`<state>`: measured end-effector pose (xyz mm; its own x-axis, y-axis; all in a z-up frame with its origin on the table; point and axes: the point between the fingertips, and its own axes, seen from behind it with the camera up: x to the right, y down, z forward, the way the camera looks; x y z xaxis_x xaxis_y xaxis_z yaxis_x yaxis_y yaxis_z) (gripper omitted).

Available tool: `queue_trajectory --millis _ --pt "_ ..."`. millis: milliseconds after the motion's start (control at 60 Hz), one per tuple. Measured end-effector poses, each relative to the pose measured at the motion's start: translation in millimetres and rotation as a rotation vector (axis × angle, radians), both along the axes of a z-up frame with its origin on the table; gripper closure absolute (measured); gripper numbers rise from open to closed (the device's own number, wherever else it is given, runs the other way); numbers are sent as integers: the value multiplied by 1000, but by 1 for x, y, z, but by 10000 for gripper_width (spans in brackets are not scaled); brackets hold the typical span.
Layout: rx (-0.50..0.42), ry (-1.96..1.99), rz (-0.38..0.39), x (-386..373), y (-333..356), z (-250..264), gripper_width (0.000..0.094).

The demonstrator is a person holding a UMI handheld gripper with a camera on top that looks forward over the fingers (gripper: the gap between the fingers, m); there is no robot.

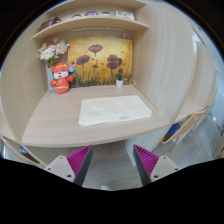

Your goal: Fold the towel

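A white towel point(113, 109) lies flat on the light wooden desk point(50, 120), spread out a little right of the desk's middle. My gripper point(112, 160) hangs in front of the desk's near edge, well short of the towel. Its two fingers with magenta pads point(78, 158) stand wide apart with nothing between them; only grey floor shows in the gap.
A red and white plush toy point(62, 77) and a vase of white flowers point(53, 50) stand at the back left of the desk. A small potted plant point(119, 76) stands before a flower picture point(98, 55). A shelf point(90, 22) runs above. A chair point(180, 128) stands at the right.
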<state>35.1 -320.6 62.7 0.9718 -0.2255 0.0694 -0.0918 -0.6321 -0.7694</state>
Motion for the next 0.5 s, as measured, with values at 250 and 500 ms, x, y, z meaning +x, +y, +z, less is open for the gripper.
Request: queue_trajectory --millis 250,500 --pt "-30 22 172 -57 136 -32 126" --pt "-81 -11 282 -76 244 -60 169"
